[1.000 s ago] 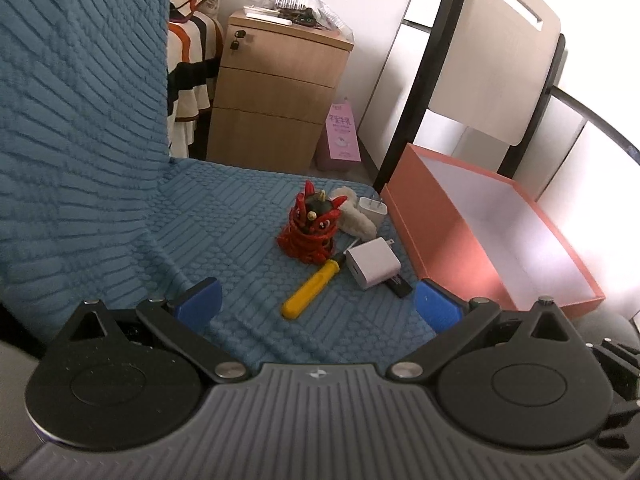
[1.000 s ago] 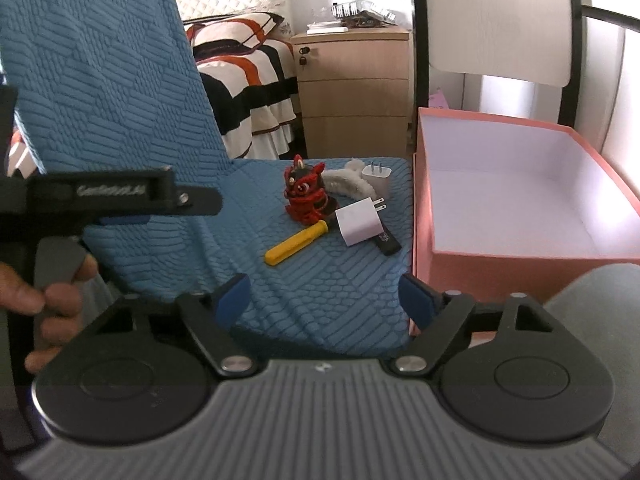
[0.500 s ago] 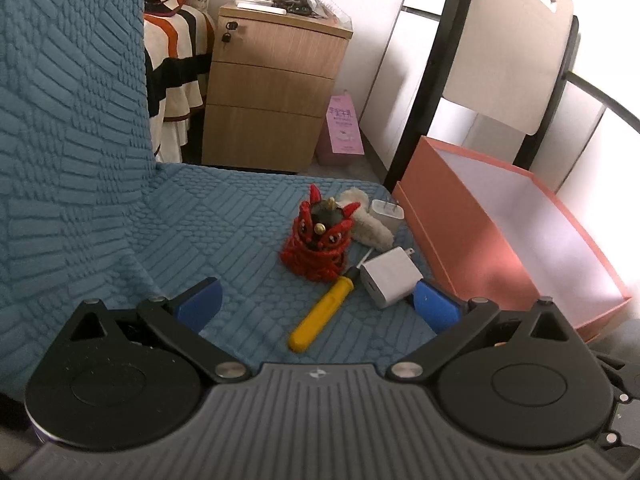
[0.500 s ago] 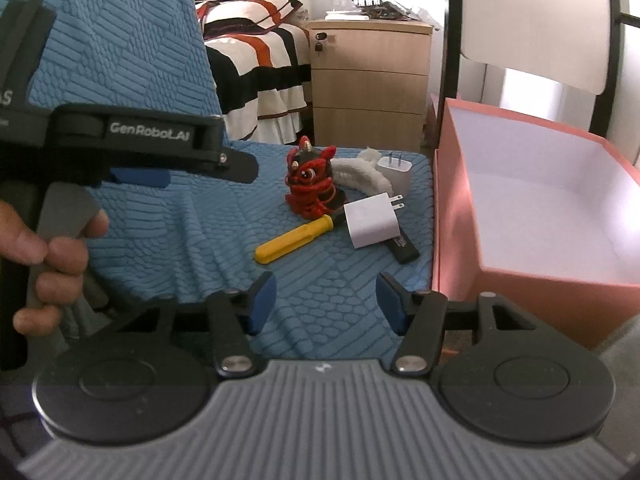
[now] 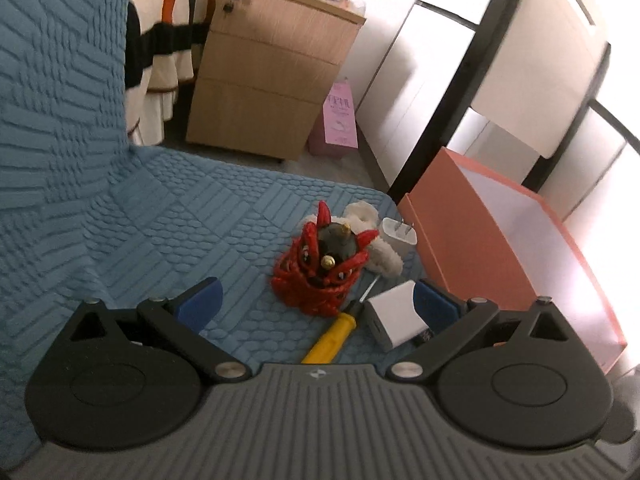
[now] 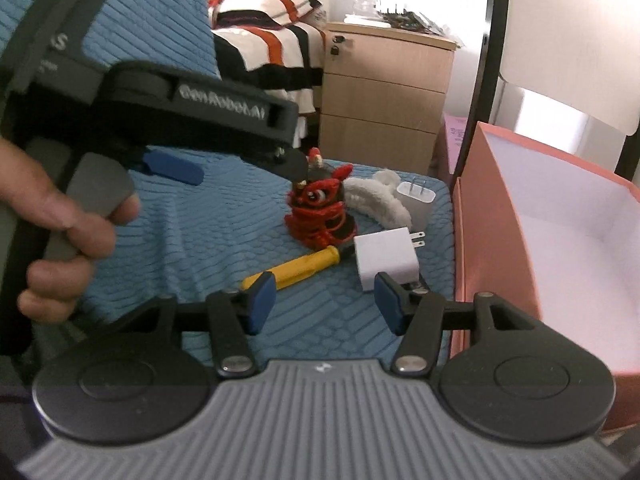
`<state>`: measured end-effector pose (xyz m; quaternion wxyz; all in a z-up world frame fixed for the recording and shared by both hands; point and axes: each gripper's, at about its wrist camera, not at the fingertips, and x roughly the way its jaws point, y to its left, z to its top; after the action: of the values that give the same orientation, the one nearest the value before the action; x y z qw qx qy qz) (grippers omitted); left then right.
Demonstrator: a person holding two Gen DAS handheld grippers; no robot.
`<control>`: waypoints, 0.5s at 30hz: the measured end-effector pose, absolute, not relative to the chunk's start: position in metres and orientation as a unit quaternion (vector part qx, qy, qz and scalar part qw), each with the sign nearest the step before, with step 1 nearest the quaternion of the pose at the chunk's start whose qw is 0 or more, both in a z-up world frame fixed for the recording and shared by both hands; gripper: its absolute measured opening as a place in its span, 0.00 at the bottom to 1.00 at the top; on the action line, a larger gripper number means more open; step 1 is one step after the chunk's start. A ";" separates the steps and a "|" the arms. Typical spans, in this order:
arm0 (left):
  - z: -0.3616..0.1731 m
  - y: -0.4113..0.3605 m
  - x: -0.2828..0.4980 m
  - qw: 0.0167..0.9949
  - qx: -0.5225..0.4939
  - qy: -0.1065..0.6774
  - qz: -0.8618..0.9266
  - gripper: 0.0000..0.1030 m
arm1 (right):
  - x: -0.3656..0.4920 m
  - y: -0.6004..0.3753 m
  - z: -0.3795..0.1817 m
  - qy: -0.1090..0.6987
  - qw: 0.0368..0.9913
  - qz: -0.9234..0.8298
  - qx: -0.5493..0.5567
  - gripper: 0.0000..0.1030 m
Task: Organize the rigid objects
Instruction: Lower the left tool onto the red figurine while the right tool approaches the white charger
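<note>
Bedroom; blue quilted cover, clutter.

You have: 2 white chargers | 1 yellow screwdriver | 1 red figurine | 1 fluffy white piece | 1 pink box

Small rigid things clustered beside an open box

A red lion figurine stands upright; the yellow-handled screwdriver and white charger lie flat before it, a second charger behind, near the empty pink box.
</note>
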<state>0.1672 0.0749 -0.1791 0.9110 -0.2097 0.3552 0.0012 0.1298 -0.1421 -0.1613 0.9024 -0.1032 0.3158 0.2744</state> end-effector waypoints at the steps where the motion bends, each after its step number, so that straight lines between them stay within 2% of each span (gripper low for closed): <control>1: -0.180 0.076 0.171 0.910 -0.211 0.356 0.000 0.99 | 0.133 -0.140 -0.164 0.319 0.901 0.275 -0.103 0.55; 5: -0.184 0.076 0.186 0.908 -0.209 0.363 0.000 0.98 | 0.147 -0.134 -0.171 0.321 0.902 0.266 -0.113 0.55; 9: -0.191 0.076 0.202 0.902 -0.208 0.378 -0.009 0.89 | 0.159 -0.128 -0.178 0.315 0.905 0.254 -0.129 0.55; 15: -0.197 0.073 0.220 0.901 -0.192 0.388 -0.019 0.87 | 0.174 -0.124 -0.185 0.312 0.908 0.237 -0.152 0.55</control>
<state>0.2198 0.0726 -0.1974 0.9013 -0.1918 0.3881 -0.0190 0.1744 -0.1235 -0.1846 0.9076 -0.1515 0.3118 0.2368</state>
